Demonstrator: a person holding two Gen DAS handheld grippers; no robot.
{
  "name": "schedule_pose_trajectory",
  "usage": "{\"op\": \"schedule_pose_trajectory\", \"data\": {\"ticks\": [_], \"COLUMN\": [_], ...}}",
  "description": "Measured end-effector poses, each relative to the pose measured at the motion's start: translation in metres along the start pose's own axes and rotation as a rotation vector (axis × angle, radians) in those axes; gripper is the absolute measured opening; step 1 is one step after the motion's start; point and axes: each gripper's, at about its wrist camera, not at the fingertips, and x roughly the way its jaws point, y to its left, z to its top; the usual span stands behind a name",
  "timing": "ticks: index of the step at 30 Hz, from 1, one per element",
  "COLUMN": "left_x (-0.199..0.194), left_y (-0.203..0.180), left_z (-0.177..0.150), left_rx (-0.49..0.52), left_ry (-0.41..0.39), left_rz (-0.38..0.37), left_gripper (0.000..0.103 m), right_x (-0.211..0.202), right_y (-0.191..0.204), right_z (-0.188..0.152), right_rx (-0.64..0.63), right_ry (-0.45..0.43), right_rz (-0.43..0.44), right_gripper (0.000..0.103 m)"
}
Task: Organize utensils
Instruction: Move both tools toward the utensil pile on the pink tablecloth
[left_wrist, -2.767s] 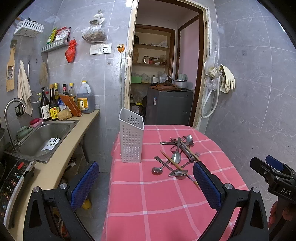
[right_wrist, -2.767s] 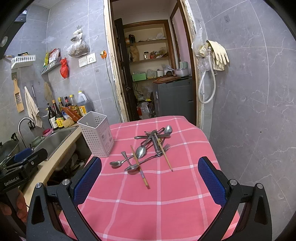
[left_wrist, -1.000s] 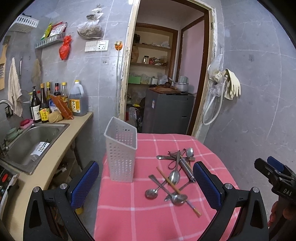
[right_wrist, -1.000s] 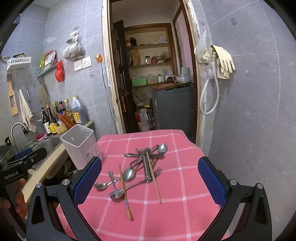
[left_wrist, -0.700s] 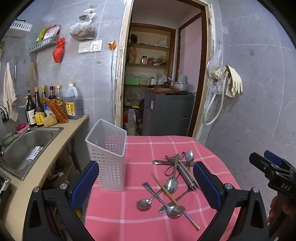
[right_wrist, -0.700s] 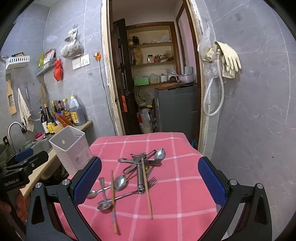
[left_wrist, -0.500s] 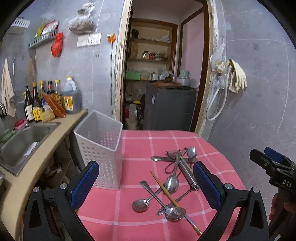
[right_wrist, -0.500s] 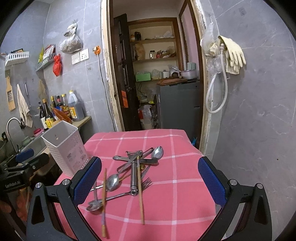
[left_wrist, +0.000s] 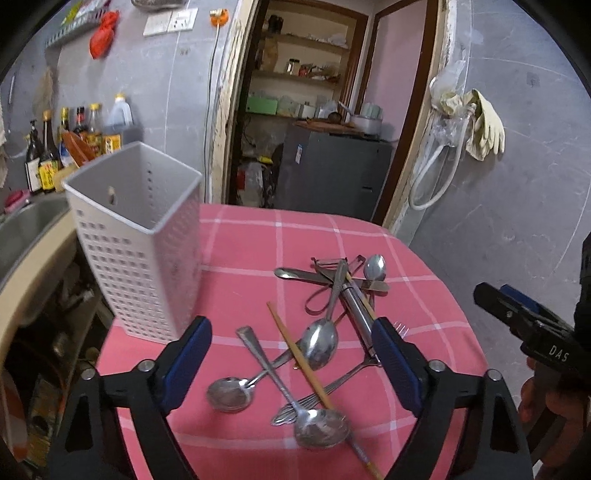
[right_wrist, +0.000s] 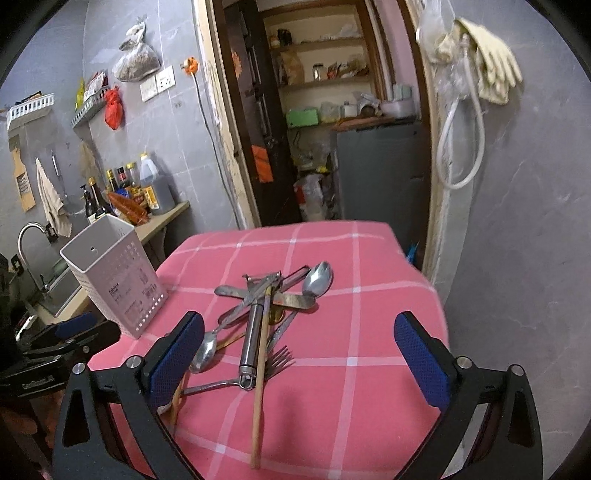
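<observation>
Two tools over utensil pile (left_wrist: 325, 339) on pink counter (right_wrist: 369, 387), white caddy (left_wrist: 140, 243) beside. Left tool (left_wrist: 291, 347) spread, jaws just narrowing, nothing gripped; right tool (right_wrist: 299, 347) spread wide.

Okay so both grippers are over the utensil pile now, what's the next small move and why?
Probably lower the left gripper onto the chopstick lying between its jaws and close. Those jaws have just been narrowing but grip nothing, and that chopstick lies on top of the spoons, so it should lift free. The white utensil holder stands empty just to the left, while the right gripper hovers open.
</observation>
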Motion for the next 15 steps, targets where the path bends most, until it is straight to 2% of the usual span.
{"op": "schedule_pose_trajectory", "data": {"ticks": [6, 15], "left_x": [0.033, 0.086], "left_y": [-0.010, -0.017], "left_z": [0.004, 0.014], "left_rx": [0.011, 0.022], "left_ry": [0.052, 0.147], "left_rz": [-0.038, -0.110], "left_gripper": [0.069, 0.056], "right_x": [0.034, 0.088], "right_y": [-0.014, -0.031], "right_z": [0.000, 0.003], "right_rx": [0.019, 0.039], "right_ry": [0.059, 0.149], "right_rz": [0.059, 0.120], "right_gripper": [0.084, 0.064]}}
